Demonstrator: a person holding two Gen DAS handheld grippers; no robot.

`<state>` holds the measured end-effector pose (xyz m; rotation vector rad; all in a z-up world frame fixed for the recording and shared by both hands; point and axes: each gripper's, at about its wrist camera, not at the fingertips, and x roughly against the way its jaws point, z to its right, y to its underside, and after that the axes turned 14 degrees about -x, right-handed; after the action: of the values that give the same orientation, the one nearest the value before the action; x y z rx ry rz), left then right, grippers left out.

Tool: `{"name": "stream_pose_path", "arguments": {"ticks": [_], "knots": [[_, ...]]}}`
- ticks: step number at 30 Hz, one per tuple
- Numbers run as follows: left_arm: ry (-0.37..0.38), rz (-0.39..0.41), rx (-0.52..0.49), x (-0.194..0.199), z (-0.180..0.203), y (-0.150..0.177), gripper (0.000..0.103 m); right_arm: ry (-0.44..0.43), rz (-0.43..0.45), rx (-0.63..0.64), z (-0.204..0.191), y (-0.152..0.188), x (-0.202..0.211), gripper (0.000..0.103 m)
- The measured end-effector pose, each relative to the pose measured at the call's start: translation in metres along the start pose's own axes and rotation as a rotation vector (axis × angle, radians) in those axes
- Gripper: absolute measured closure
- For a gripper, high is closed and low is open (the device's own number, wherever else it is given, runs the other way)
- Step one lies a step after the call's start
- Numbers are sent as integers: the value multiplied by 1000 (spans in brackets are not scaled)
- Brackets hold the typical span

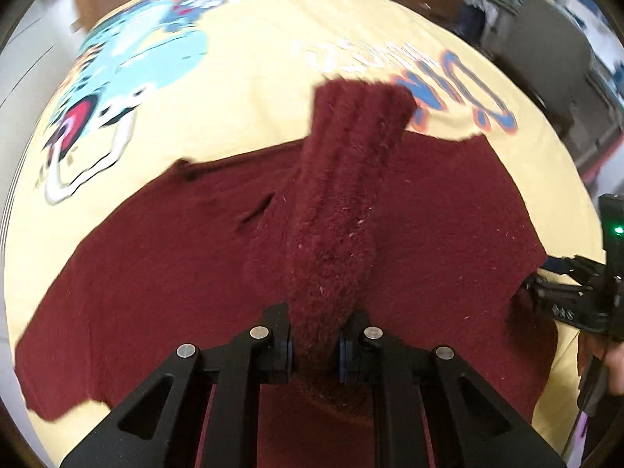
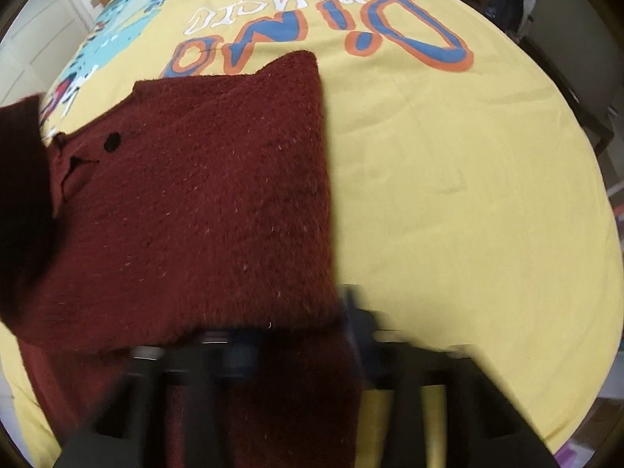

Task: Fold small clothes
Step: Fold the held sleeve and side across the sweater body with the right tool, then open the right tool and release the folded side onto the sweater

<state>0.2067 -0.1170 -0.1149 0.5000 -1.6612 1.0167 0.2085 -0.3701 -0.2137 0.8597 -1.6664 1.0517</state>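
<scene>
Left claw clamps a bunched ridge of the maroon knit garment, which rises between its blue pads and runs away from the camera. Right claw (blurred in its own view) sits at the garment's near edge, jaws nearly together with cloth between them. Garment lies spread on a yellow printed sheet, fuzzy, dark red, flecked with pale lint; a small black button near one edge.

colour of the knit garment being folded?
Dark maroon sweater, plain fuzzy knit; shows best in the right wrist view.
</scene>
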Motion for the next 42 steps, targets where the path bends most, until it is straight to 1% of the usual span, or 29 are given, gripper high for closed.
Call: {"name": "stream_pose_path", "arguments": {"ticks": [2,4,5,6,8,10,11,14,15,17,20,22,23,24,25,26,27,28,29,30,31,32,35,37,40,42], "knots": [[-12,16,48,3,-9,12,90,-1,0,-7,1,-3,-1,86],[-19,22,107,8,-29,28,89,-3,3,-20,4,-3,0,87],[-16,21,138,9,-35,29,89,-4,3,-25,7,-3,0,87],[-12,17,164,7,-41,35,86,-6,0,-30,8,-3,-1,87],[-5,-5,192,0,-47,49,85,-9,-5,-33,9,-2,-3,87],[29,-44,216,-14,-50,61,85,-10,-6,-32,10,-2,-6,87],[44,-59,232,-15,-46,68,85,-10,-7,-30,10,-4,-7,87],[86,-94,275,-27,-42,76,81,-13,-10,-28,9,-5,-8,87],[90,-105,283,-31,-43,77,76,-14,-12,-28,9,-6,-8,87],[87,-130,292,-33,-43,74,70,-18,-13,-29,12,-5,-10,87],[83,-149,316,-38,-53,79,61,-18,-15,-25,13,-4,-10,87],[66,-164,319,-34,-58,83,49,-19,-19,-23,11,-3,-11,86],[49,-179,318,-34,-59,86,35,-17,-21,-22,9,2,-8,86],[22,-190,321,-34,-64,87,27,-15,-20,-24,11,4,-7,84],[11,-190,323,-33,-68,88,26,-12,-20,-26,12,6,-5,80],[5,-191,330,-32,-74,88,26,-5,-19,-27,13,6,-4,79],[1,-191,339,-31,-79,89,22,2,-18,-25,13,7,-3,76],[-5,-187,350,-29,-85,89,18,7,-15,-21,14,10,0,71],[-15,-179,356,-26,-91,87,9,15,-8,-18,14,11,3,66],[-22,-170,360,-23,-95,85,5,21,5,-18,15,12,7,53],[-29,-156,368,-20,-101,84,5,21,13,-19,17,12,11,43],[-28,-149,377,-18,-106,82,5,18,20,-21,18,12,14,41],[-13,-136,419,-17,-125,77,5,19,31,-26,22,12,23,40],[-6,-137,440,-20,-127,77,5,21,36,-23,23,14,27,40],[45,-155,474,-34,-128,78,5,23,31,-16,24,16,30,39],[45,-186,471,-47,-126,78,6,26,25,-14,26,18,30,39]]}}
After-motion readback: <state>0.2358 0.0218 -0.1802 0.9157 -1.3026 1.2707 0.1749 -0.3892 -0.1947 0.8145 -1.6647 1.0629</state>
